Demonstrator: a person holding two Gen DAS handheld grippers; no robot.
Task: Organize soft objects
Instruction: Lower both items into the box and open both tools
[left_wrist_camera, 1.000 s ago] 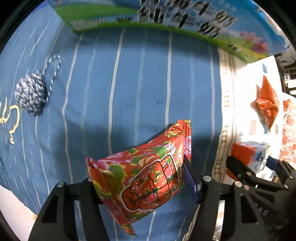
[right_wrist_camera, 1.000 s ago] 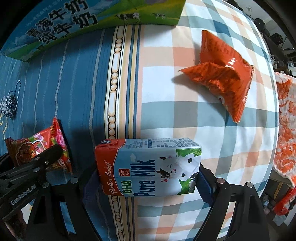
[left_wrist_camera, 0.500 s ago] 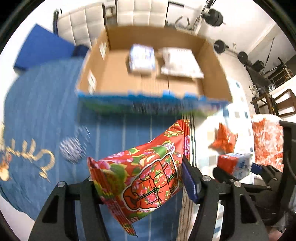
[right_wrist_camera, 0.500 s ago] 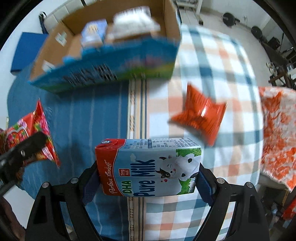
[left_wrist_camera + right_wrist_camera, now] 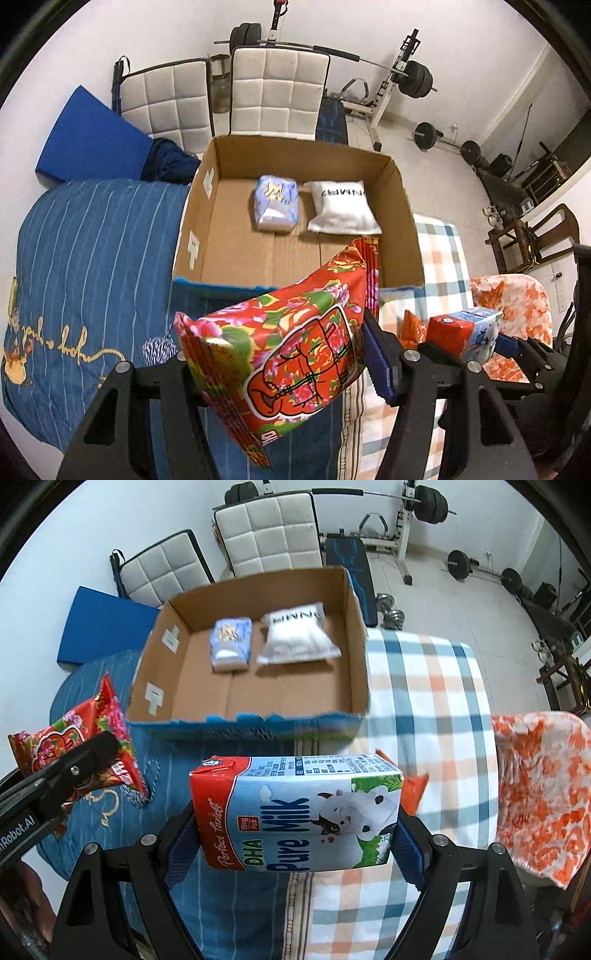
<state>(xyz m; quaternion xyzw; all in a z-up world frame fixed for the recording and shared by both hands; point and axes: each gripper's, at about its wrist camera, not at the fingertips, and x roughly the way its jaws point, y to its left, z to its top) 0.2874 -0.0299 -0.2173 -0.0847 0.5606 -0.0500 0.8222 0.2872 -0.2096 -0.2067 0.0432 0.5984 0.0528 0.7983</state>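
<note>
My left gripper (image 5: 277,363) is shut on a red floral snack bag (image 5: 284,350) and holds it in the air in front of an open cardboard box (image 5: 192,206). My right gripper (image 5: 295,830) is shut on a Pure Milk carton (image 5: 295,812), also held up short of the box (image 5: 360,642). Inside the box lie a blue-white tissue pack (image 5: 275,206) and a white pouch (image 5: 341,212). The floral bag also shows at the left of the right wrist view (image 5: 74,738). The carton shows at the right of the left wrist view (image 5: 467,332).
An orange snack bag (image 5: 413,788) lies on the plaid cloth, partly hidden behind the carton. A blue-white yarn ball (image 5: 159,349) lies on the blue striped cloth. Two white padded chairs (image 5: 269,96) and gym weights stand behind the box. An orange floral cloth (image 5: 543,794) lies at right.
Both grippers have risen and tilted up with their loads. The view has gone from the cloth close below to the whole open box and the room behind it.
</note>
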